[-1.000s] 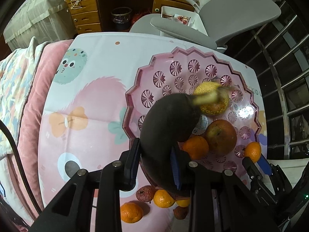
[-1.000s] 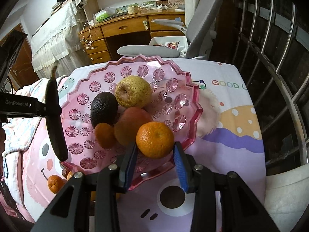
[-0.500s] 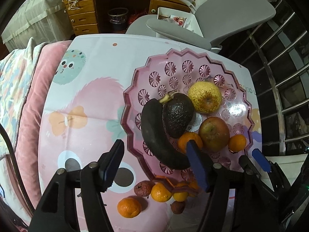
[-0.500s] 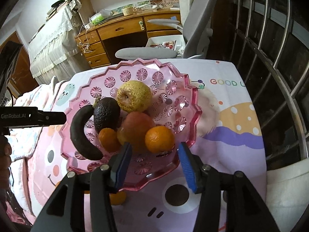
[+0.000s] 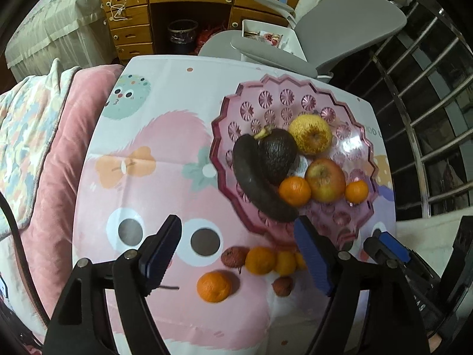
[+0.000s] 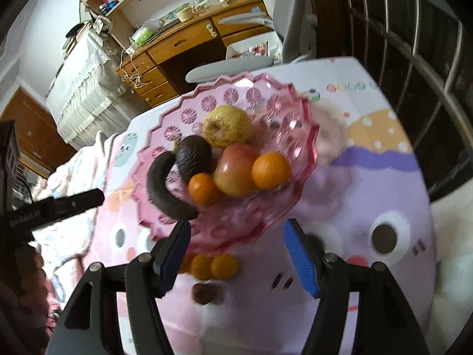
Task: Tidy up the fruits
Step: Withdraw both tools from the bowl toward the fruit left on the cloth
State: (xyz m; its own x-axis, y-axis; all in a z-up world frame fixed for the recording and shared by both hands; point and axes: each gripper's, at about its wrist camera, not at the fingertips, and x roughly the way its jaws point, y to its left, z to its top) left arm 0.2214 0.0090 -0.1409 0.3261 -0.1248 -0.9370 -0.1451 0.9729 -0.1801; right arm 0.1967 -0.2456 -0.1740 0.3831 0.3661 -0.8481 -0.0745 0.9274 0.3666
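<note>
Both the left gripper (image 5: 236, 254) and right gripper (image 6: 236, 254) are seen opening, nothing between their jaws. The blackened curved banana (image 5: 257, 183) is laid in the scalloped pink plastic bowl (image 5: 340, 230); small oranges (image 5: 214, 285) are left on the desk, presumably awaiting collection.

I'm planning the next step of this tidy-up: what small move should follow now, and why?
Probably lower the left tool toward the loose orange on the tablecloth. Both tools are empty, jaws opening; the blackened banana and other fruit already lie in the pink bowl, while several small fruits still sit outside it, nearest the left tool.
</note>
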